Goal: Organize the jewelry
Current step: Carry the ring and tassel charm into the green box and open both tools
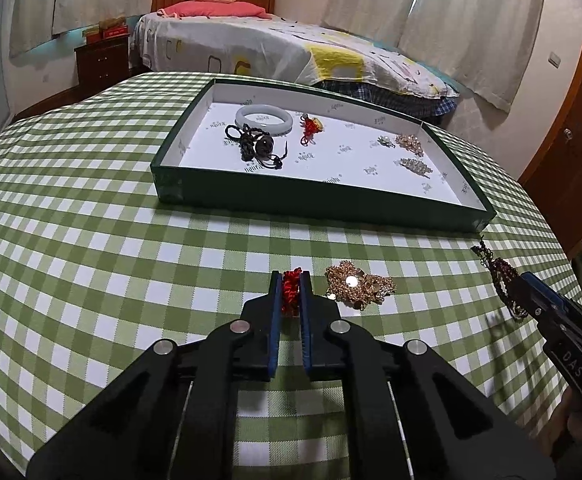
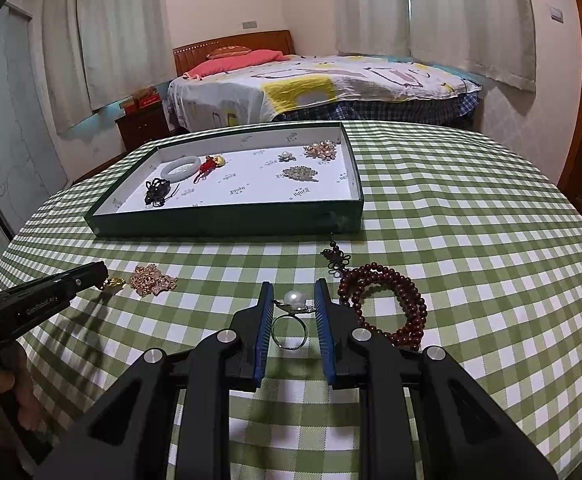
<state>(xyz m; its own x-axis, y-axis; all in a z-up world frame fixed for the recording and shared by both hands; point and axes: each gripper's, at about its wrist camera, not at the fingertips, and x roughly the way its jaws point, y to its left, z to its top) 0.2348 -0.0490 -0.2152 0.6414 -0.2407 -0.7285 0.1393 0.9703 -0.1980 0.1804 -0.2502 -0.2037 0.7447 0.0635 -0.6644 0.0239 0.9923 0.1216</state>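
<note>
Tongs at work over a green-checked worktop (image 1: 91, 240): my left tongs (image 1: 290, 280) are clamped on a red knotted charm (image 1: 291, 290), beside a gold brooch (image 1: 359, 286). My right tongs (image 2: 294, 294) grip a pearl ring (image 2: 293, 308), pads pressed to its setting, with a dark bead bracelet (image 2: 391, 308) just to the right. Beyond, a green tray (image 1: 291, 204) holds a pale bangle (image 1: 265, 118), black cord piece (image 1: 255, 146), another red charm (image 1: 311, 126) and small gold pieces (image 1: 411, 144).
</note>
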